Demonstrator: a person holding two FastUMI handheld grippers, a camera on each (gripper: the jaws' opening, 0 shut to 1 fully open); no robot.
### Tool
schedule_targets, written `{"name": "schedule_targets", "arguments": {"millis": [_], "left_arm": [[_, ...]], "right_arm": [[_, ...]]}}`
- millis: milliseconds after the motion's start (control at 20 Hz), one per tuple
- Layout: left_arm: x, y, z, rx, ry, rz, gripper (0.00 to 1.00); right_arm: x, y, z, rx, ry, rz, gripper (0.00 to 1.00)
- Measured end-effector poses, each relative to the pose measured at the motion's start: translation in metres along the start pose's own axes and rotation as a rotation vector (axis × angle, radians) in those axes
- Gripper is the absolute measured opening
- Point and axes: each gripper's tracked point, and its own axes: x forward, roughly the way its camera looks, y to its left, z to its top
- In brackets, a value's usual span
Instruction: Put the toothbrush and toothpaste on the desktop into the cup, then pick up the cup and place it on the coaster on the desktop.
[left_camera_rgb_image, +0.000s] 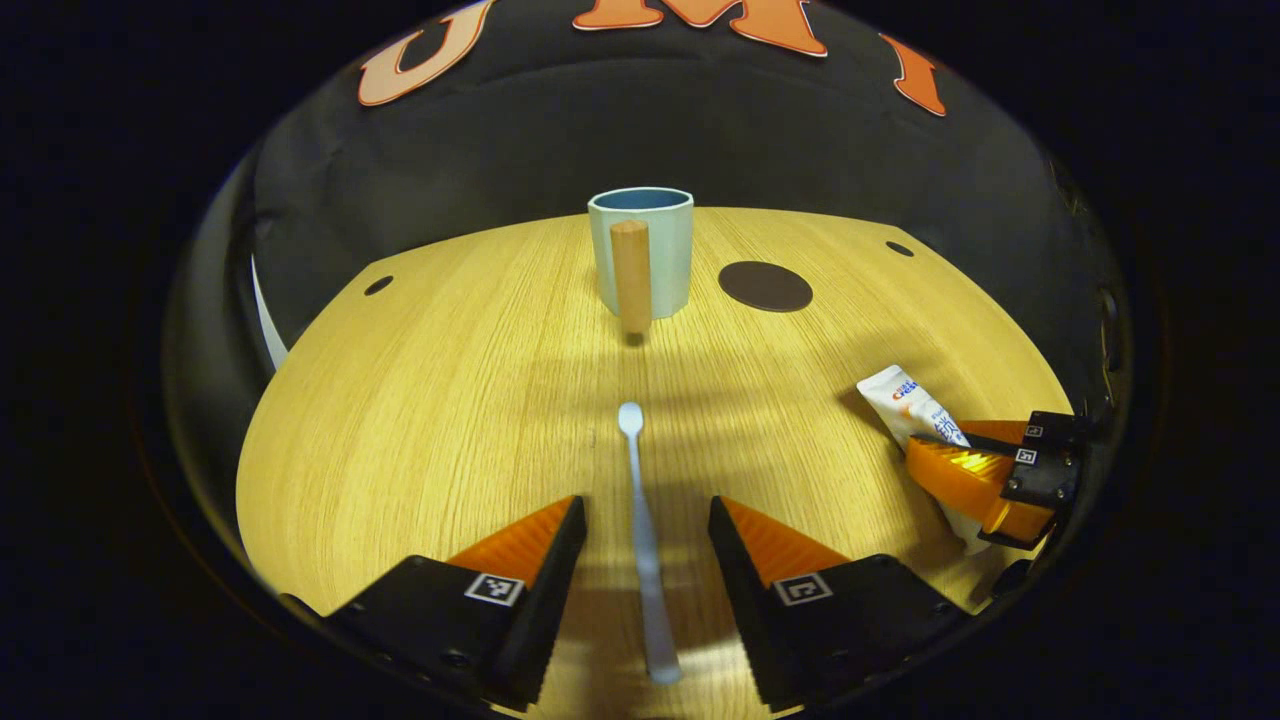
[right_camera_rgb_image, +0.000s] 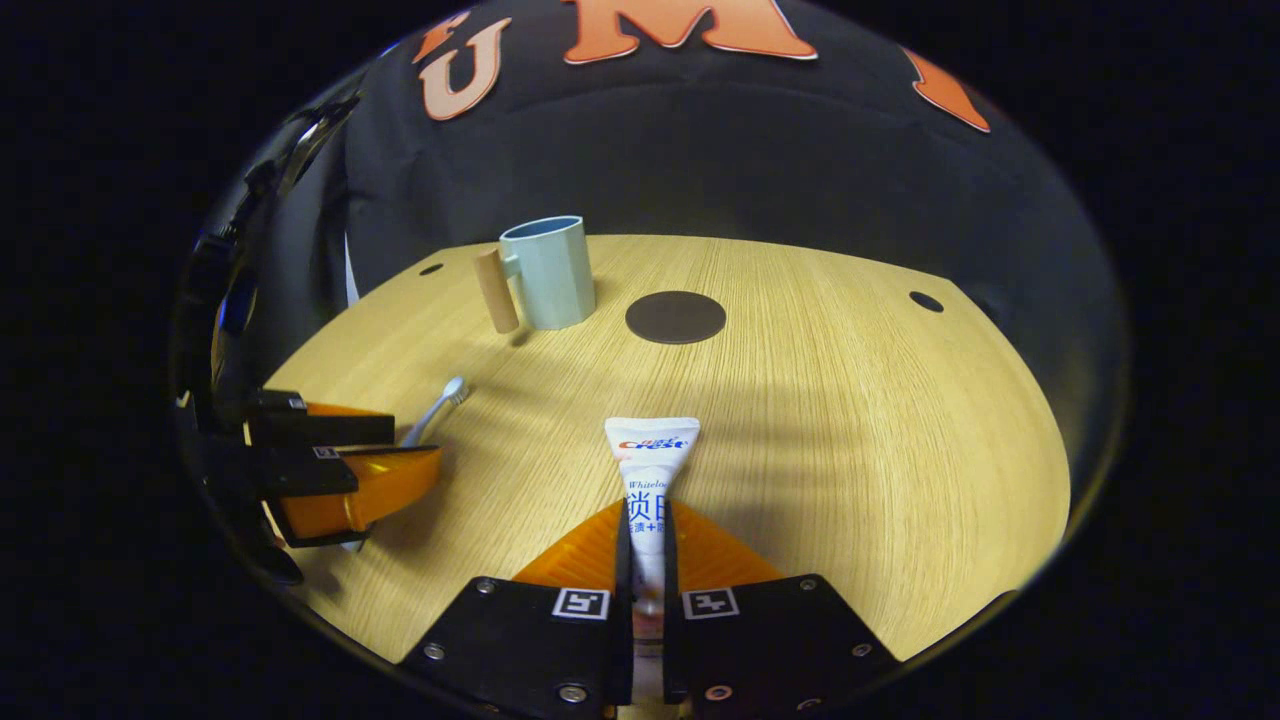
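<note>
A pale toothbrush lies flat on the wooden desktop, head pointing away, between the fingers of my left gripper, which stands open on either side of its handle. A white toothpaste tube lies on the desktop with my right gripper shut on its lower part. The light blue cup with a wooden handle stands upright at the far side. A dark round coaster lies just right of it. In the right gripper view the cup, coaster, toothbrush and left gripper show.
Small dark holes mark the desktop's far corners. The black cloth wall rises right behind the cup. The desktop's rounded edge drops off on the left and right. The right gripper with the toothpaste sits at the right edge in the left gripper view.
</note>
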Motion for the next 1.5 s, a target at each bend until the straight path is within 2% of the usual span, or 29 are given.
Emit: {"name": "schedule_targets", "arguments": {"millis": [50,100,150,250,300,400,450,500,550,600,800,950,1300,1500], "left_arm": [[0.0,-0.003,-0.001,-0.011,0.003,-0.005,0.59],[0.0,-0.006,-0.001,-0.025,0.002,-0.008,0.59],[0.002,-0.005,-0.001,-0.038,0.001,-0.002,0.39],[0.004,-0.004,-0.003,-0.058,0.001,0.006,0.07],[0.007,-0.003,-0.007,-0.057,0.004,0.004,0.13],[0.014,-0.004,-0.01,-0.066,-0.011,-0.017,0.13],[0.016,-0.002,-0.012,-0.068,-0.019,-0.03,0.09],[0.018,0.0,-0.01,-0.074,-0.034,-0.04,0.14],[0.021,0.0,-0.01,-0.075,-0.038,-0.05,0.04],[0.016,0.001,-0.009,-0.077,-0.043,-0.058,0.03],[0.021,0.003,-0.012,-0.097,-0.078,-0.077,0.03],[0.026,0.01,-0.016,-0.098,-0.097,-0.087,0.03],[0.019,0.019,-0.004,-0.085,-0.158,-0.069,0.03],[0.014,0.024,0.012,-0.073,-0.262,-0.07,0.02]], "right_arm": [[0.0,0.0,0.002,0.011,-0.01,0.006,0.12],[-0.001,-0.001,0.002,0.009,-0.015,0.007,0.11],[-0.002,-0.002,0.005,-0.003,-0.026,0.005,0.11],[-0.008,-0.002,0.01,-0.018,-0.055,0.006,0.11],[-0.014,-0.002,0.013,-0.014,-0.069,0.011,0.11],[-0.021,-0.004,0.019,-0.004,-0.093,0.016,0.11],[-0.023,-0.005,0.021,-0.001,-0.101,0.014,0.11],[-0.023,-0.006,0.022,-0.002,-0.104,0.01,0.11],[-0.022,-0.006,0.023,0.0,-0.106,0.009,0.11],[-0.021,-0.008,0.024,0.001,-0.106,0.007,0.11],[-0.027,-0.006,0.034,0.023,-0.144,0.028,0.11],[-0.028,-0.012,0.037,0.013,-0.163,0.006,0.11],[-0.029,-0.019,0.039,0.023,-0.168,-0.001,0.11],[-0.035,-0.021,0.051,0.049,-0.208,0.006,0.11]]}}
